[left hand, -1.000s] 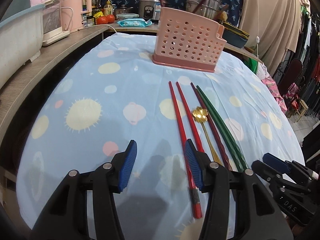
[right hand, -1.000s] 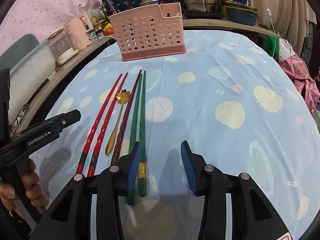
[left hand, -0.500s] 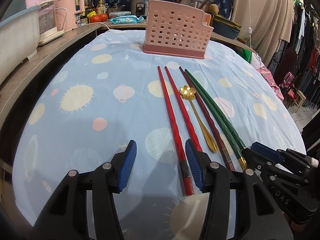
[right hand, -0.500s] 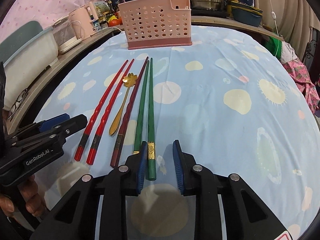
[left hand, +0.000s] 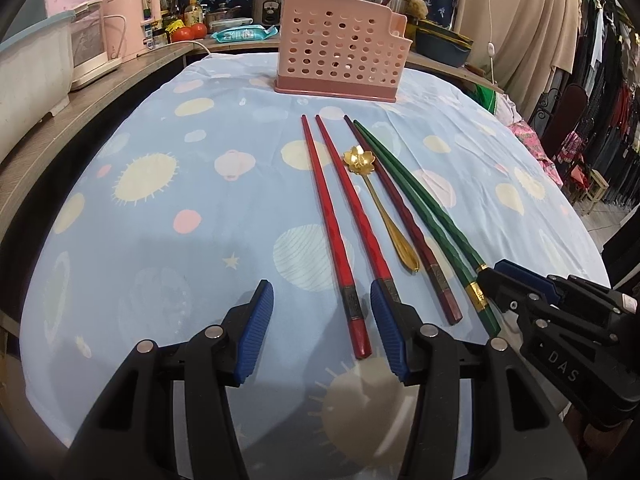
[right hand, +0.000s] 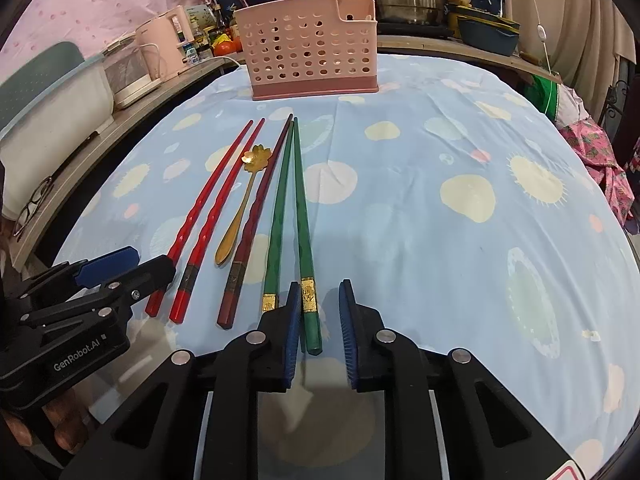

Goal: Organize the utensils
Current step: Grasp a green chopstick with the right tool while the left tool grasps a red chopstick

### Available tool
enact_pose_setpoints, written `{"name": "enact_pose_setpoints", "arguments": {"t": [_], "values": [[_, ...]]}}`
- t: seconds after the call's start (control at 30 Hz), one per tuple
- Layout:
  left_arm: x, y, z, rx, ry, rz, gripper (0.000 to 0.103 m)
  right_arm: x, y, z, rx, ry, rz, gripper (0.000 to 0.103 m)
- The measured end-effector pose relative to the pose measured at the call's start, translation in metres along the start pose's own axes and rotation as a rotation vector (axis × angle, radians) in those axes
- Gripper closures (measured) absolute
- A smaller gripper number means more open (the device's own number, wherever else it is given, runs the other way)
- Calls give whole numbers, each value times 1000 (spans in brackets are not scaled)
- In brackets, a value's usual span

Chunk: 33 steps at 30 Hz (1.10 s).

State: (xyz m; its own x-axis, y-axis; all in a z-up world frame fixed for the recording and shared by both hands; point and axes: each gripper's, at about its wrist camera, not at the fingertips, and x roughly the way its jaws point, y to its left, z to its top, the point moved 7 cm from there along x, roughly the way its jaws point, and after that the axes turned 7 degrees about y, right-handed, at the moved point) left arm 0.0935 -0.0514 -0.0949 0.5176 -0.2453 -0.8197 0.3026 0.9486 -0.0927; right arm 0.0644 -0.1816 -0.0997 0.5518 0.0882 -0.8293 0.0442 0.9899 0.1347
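Observation:
On the blue patterned tablecloth [left hand: 160,240] lie, side by side, two red chopsticks [left hand: 324,200] [right hand: 208,208], a gold flower spoon [left hand: 360,160] [right hand: 256,158], a dark red chopstick [left hand: 400,208] [right hand: 256,208] and two green chopsticks [left hand: 420,200] [right hand: 298,200]. A pink perforated basket [left hand: 340,60] [right hand: 312,56] stands beyond them. My left gripper [left hand: 322,320] [right hand: 150,262] is open, with the near end of one red chopstick between its fingers. My right gripper [right hand: 320,320] [left hand: 494,276] is closing around the near end of the right green chopstick, and a gap shows at its right pad.
A wooden counter [left hand: 80,92] curves round the far side with a pink kettle [left hand: 128,20], a white appliance, pots and tomatoes. Glasses [right hand: 32,208] lie on it at the left. Hanging clothes [left hand: 600,80] fill the right. A hand [right hand: 60,428] holds the left gripper.
The right jaws have narrowed around the green chopstick's end. Both grippers have drawn back to the near ends of the chopsticks. The left jaws keep the same width.

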Motion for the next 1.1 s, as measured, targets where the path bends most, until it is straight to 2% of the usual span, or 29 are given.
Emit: {"name": "enact_pose_setpoints", "arguments": {"t": [0.17, 0.43, 0.6, 0.9, 1.1], "values": [[0, -1, -2, 12, -6, 12, 57, 0, 0, 0, 1, 0, 1, 87], [0, -5, -4, 26, -7, -6, 83, 0, 0, -1, 3, -1, 2, 87], [0, -6, -4, 28, -3, -22, 94, 0, 0, -1, 1, 1, 0, 87], [1, -7, -3, 37, 6, -24, 94, -1, -1, -1, 1, 2, 1, 94], [0, -7, -3, 38, 13, -17, 94, -1, -1, -1, -4, 7, 4, 95]]}}
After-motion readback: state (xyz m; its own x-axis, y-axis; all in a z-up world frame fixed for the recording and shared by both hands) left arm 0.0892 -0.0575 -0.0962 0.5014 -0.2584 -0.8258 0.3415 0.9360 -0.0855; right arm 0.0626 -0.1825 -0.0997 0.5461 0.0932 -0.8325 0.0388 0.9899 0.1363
